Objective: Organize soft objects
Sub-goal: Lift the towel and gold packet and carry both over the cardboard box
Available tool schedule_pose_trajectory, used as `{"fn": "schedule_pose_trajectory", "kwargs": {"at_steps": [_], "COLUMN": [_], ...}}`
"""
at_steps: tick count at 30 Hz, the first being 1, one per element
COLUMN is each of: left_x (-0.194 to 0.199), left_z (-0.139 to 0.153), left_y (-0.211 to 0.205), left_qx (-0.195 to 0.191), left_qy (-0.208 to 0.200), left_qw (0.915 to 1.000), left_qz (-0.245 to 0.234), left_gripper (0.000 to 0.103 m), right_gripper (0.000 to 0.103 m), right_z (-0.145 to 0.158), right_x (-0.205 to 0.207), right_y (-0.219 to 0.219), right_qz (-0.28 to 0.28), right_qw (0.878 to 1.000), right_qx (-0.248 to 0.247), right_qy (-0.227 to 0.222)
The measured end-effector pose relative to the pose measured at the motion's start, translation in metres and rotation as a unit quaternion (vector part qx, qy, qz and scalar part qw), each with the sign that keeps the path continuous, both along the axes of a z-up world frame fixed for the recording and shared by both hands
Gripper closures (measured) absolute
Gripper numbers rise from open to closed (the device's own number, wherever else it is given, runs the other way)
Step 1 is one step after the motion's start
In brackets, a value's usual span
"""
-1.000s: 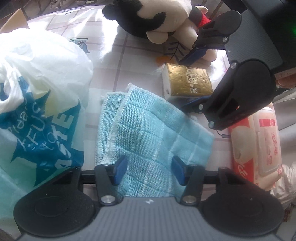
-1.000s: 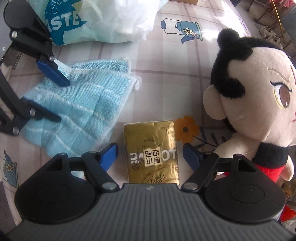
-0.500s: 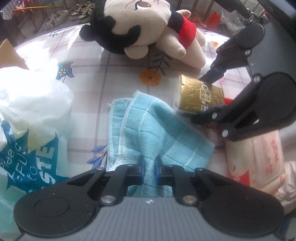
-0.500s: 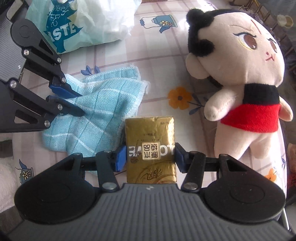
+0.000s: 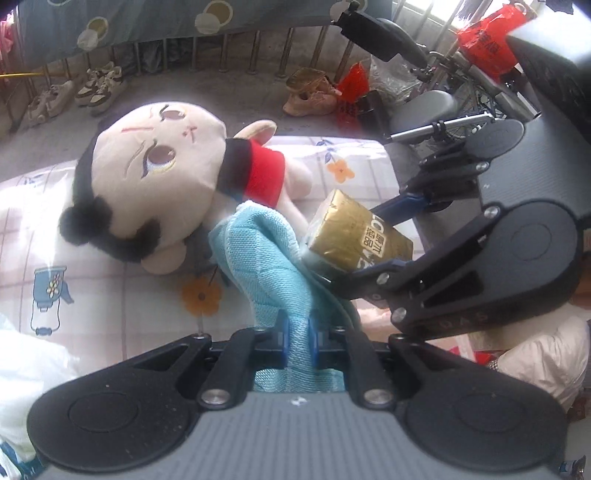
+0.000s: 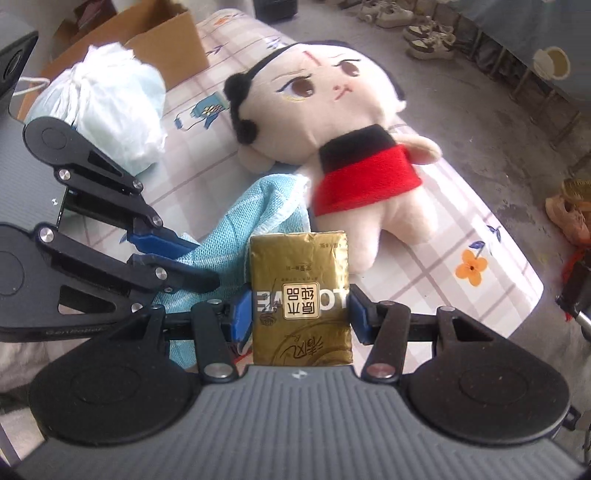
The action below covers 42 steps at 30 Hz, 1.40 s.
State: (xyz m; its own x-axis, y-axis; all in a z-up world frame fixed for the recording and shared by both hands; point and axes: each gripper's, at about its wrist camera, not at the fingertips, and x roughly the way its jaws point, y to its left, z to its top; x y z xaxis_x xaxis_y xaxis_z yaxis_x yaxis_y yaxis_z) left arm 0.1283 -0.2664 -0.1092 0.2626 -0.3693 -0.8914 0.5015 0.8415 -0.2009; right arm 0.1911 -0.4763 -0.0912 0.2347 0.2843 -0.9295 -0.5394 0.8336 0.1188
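A checked cloth point(image 6: 436, 236) printed with orange flowers and blue kettles covers the worktop. At its far left corner in the right wrist view stands an open cardboard box point(image 6: 162, 48). On the floor beyond the far edge, pairs of sneakers point(image 5: 98, 88) sit along a metal railing point(image 5: 255, 51), with a patterned grey curtain point(image 5: 147, 18) hanging behind it. Past the right edge lie tan shoes point(image 5: 308, 96), red plastic bags point(image 5: 487, 40) and a bicycle point(image 5: 436, 107).

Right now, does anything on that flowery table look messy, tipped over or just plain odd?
Nothing looks spilled or broken. The big-headed plush doll in a red skirt lies flat on its back, the light blue woven cloth hangs bunched from the left gripper, and the gold foil tissue pack sits clamped in the right gripper.
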Motion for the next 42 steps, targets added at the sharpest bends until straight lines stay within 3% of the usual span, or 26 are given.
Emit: {"fn": "schedule_pose_trajectory", "kwargs": {"at_steps": [12,22,31,42], "left_x": [0.036,0.088,0.133,0.123], "left_z": [0.027,0.059,0.102,0.134], "left_y": [-0.052,-0.046,0.023,0.139], "left_qx": [-0.053,-0.085,-0.079,-0.034], "left_qy": [-0.03,-0.065,-0.086,-0.073], "left_qw": [0.9974,0.9943,0.9912,0.9903], "left_qz": [-0.039,-0.001,0.063,0.113], "left_gripper": [0.092,0.092,0.092,0.092], "right_gripper": [0.052,0.052,0.052,0.052], "right_z": [0.016,0.06,0.103,0.131], "right_x": [0.016,0.057,0.114,0.125], "right_y": [-0.066,-0.069,0.004,0.14], "right_qz": [-0.187,-0.242,-0.222,-0.173], "right_qw": [0.982,0.965,0.963,0.969], "right_qx": [0.035,0.063,0.105,0.152], "right_qy": [-0.018,-0.073,-0.111,-0.089]}}
